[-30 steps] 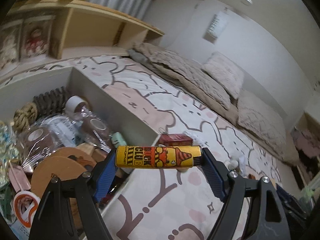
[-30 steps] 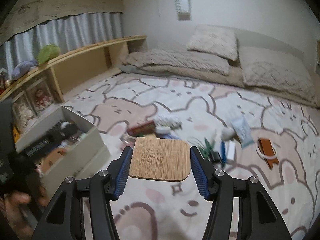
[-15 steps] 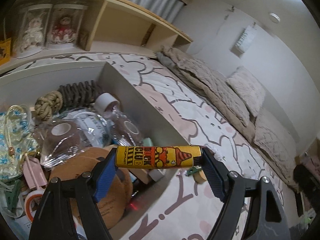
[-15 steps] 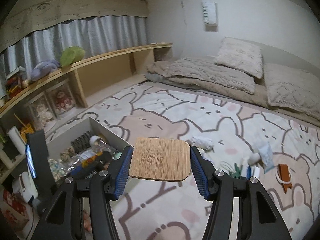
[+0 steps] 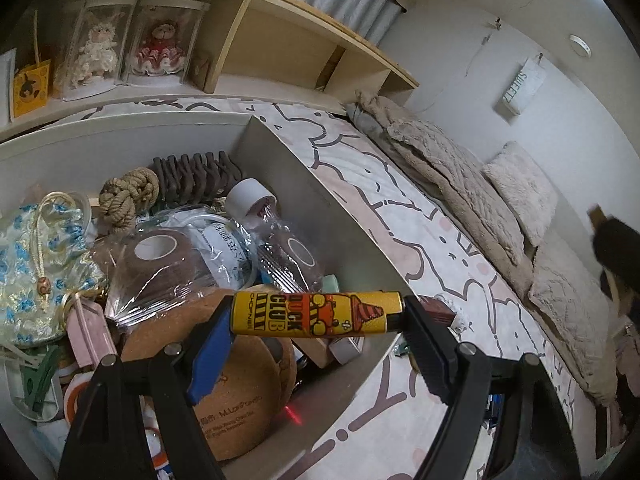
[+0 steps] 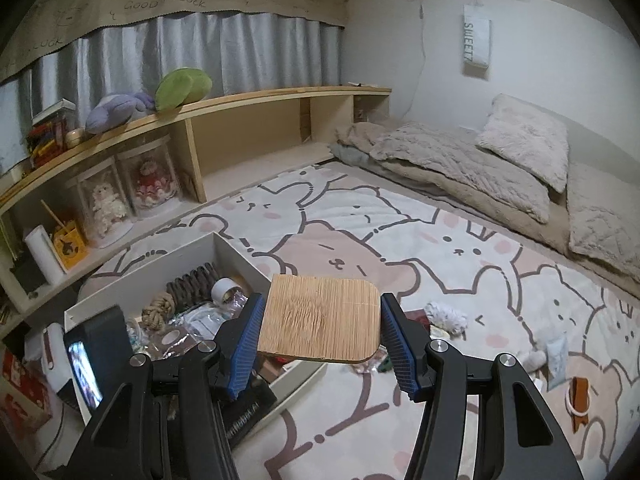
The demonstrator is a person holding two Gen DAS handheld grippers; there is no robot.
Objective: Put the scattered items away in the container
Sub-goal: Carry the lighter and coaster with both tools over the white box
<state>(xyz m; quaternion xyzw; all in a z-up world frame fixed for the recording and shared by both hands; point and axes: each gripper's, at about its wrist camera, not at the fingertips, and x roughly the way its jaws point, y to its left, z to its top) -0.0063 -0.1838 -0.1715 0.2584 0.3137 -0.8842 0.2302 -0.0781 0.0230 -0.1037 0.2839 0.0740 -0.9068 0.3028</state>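
- Bedroom floor, bear-print rug (image 6: 400, 240); white rectangular storage box (image 5: 320, 208) crowded.
- Left gripper (image 5: 318, 316) clamps yellow printed lighter (image 5: 316, 314) endwise above box's near edge; may bounce out.
- Right gripper (image 6: 320, 328) pinches square bamboo coaster (image 6: 320, 320).

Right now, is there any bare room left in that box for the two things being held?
Hardly: the box is crowded wall to wall. Some bare wall shows behind the rope knot. The rug before the box lies bare; clutter gathers near the white rag.
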